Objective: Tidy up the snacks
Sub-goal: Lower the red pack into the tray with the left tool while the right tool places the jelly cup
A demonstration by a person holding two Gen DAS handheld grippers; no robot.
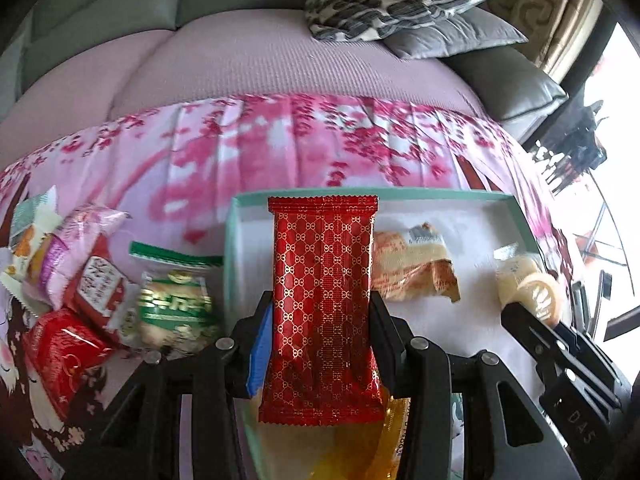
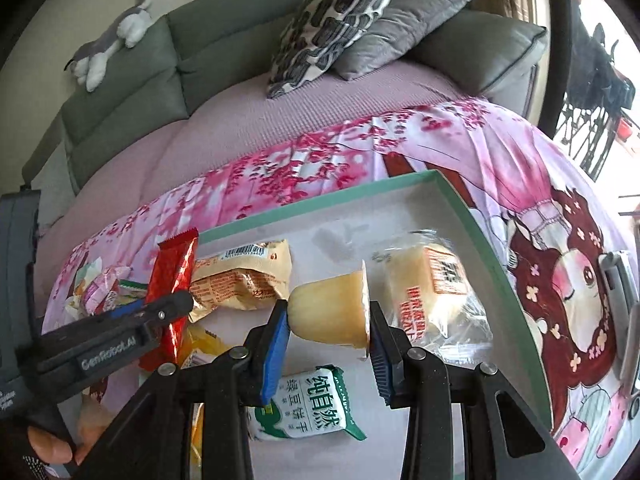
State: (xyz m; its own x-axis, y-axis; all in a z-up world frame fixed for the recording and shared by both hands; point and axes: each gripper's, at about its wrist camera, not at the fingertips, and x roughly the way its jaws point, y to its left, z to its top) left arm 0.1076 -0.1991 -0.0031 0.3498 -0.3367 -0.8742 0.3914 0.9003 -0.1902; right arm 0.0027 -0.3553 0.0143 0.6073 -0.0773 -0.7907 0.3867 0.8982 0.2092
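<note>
My left tongs (image 1: 322,312) are clamped on a red snack packet (image 1: 323,280), right tongs (image 2: 330,322) squeezing a yellow jelly cup (image 2: 332,312), both hanging over the green-rimmed box (image 2: 472,216) on the desk's pink cloth (image 1: 280,148).

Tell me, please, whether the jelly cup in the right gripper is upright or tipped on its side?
Tipped on its side: the jelly cup lies sideways between the right gripper's pads, its sealed rim against the right-hand pad.
</note>
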